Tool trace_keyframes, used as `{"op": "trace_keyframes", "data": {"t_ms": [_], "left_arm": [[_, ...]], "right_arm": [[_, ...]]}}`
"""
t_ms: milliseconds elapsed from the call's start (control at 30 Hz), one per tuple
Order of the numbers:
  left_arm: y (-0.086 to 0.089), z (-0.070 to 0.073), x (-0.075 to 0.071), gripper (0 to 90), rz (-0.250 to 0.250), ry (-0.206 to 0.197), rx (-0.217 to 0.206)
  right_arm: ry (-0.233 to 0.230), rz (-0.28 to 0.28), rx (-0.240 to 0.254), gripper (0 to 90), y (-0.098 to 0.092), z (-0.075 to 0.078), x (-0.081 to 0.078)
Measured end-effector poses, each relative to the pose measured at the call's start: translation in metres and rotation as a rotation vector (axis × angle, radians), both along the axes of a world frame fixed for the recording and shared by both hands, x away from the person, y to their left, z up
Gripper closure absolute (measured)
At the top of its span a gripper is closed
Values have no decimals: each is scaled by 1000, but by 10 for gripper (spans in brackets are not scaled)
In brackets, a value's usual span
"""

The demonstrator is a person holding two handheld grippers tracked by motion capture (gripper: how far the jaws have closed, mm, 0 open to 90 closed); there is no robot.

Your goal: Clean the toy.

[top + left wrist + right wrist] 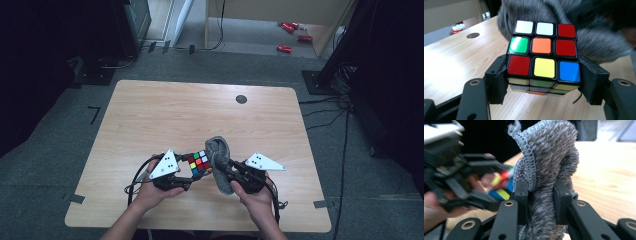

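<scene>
A Rubik's cube (pixel 199 163) with mixed colours is clamped in my left gripper (pixel 192 175) just above the wooden table. In the left gripper view the cube (pixel 543 56) sits between both black pads, with red, yellow and blue squares in its near row. My right gripper (pixel 227 172) is shut on a grey fuzzy cloth (pixel 219 161), bunched and upright between its pads (pixel 522 200). The cloth (pixel 547 167) presses against the cube's right side. Behind the cloth in the right gripper view, the cube (pixel 501 186) and the left gripper show blurred.
The light wooden table (pixel 150 120) has a round dark grommet (pixel 241 99) near its far edge. Red objects (pixel 292 35) lie on the floor beyond, under another desk. Dark equipment stands at both sides. Cables trail on the grey carpet at the right.
</scene>
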State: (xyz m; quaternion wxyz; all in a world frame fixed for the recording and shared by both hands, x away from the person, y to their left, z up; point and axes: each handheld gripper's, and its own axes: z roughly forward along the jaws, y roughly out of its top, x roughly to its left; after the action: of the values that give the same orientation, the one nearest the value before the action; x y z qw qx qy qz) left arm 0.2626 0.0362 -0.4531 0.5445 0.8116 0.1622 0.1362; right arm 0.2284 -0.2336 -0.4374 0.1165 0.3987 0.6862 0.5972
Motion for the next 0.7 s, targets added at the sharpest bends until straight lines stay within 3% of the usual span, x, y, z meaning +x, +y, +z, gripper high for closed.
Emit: {"op": "trace_keyframes", "data": {"t_ms": [167, 433, 600, 700], "left_arm": [[-3, 0, -3, 346, 0, -25, 15], [1, 2, -1, 346, 1, -13, -11], [-3, -2, -2, 346, -7, -21, 27], [-2, 0, -3, 346, -9, -24, 12]], "right_arm": [[-38, 13, -7, 705, 4, 10, -6], [70, -22, -11, 703, -4, -11, 7], [36, 5, 22, 703, -1, -1, 2], [14, 1, 8, 704, 1, 4, -1]]}}
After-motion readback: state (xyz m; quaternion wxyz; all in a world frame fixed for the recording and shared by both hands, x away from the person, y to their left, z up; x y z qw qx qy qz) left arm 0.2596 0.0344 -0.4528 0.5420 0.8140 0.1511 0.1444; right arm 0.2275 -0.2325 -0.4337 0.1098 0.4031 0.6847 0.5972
